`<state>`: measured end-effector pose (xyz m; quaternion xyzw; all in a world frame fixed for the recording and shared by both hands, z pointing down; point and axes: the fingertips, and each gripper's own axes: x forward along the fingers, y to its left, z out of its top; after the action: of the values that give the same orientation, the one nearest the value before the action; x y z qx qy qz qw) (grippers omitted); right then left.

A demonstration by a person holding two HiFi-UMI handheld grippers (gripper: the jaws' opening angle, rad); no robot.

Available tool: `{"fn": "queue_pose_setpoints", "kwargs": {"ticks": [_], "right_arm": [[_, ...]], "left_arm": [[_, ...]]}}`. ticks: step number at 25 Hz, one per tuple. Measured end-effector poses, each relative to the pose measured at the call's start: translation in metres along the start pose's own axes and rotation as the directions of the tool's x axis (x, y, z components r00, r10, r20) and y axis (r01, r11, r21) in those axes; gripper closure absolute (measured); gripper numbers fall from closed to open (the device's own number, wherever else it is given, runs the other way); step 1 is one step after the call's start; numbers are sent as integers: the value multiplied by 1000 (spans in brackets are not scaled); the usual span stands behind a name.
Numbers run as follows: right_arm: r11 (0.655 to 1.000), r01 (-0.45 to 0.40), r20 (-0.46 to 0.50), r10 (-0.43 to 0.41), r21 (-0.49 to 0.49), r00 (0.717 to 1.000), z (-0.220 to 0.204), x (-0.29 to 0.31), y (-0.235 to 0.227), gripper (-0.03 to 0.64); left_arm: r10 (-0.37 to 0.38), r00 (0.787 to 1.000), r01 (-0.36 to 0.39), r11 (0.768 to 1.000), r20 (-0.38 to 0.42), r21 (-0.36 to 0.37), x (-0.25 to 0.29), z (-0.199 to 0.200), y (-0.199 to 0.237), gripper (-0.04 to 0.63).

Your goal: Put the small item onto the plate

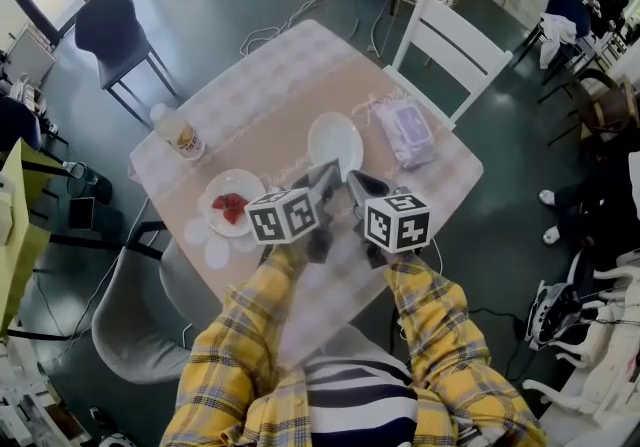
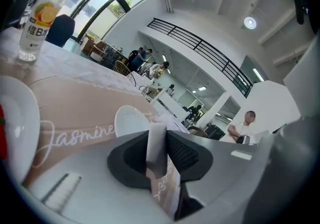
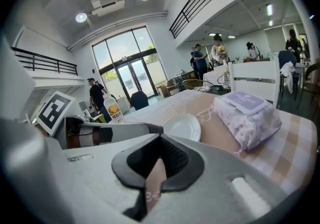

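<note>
White plate (image 1: 335,140) mid-frame's empty, your left gripper (image 1: 327,178) pinches a thin white piece (image 2: 155,143), right gripper (image 3: 156,170) barely parted, holding nothing.

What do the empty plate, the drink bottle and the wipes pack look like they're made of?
The empty plate: probably glazed ceramic, maybe melamine; plain white and smooth. The drink bottle: clear plastic, see-through wall under a printed label. The wipes pack: soft plastic film, crinkled and puffy, with a stiffer lilac flap.
</note>
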<state>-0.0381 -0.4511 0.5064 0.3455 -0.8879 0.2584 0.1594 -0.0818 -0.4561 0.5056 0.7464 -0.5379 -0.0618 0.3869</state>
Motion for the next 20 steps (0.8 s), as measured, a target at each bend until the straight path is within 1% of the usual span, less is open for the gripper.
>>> {"fn": "queue_pose_setpoints", "kwargs": {"ticks": [6, 11, 16, 20], "right_arm": [[1000, 13, -4, -13, 17, 1000, 6, 18, -17, 620], [1000, 20, -13, -20, 18, 1000, 10, 27, -26, 620], [999, 20, -11, -20, 25, 1000, 16, 33, -33, 620], [999, 14, -12, -14, 31, 1000, 14, 36, -34, 620]], "left_arm": [[23, 999, -23, 1000, -27, 13, 24, 15, 12, 506], [-1, 998, -1, 1000, -70, -25, 44, 15, 13, 505], [6, 993, -8, 1000, -116, -21, 60, 15, 18, 505], [13, 987, -18, 999, -161, -33, 67, 10, 24, 505]]}}
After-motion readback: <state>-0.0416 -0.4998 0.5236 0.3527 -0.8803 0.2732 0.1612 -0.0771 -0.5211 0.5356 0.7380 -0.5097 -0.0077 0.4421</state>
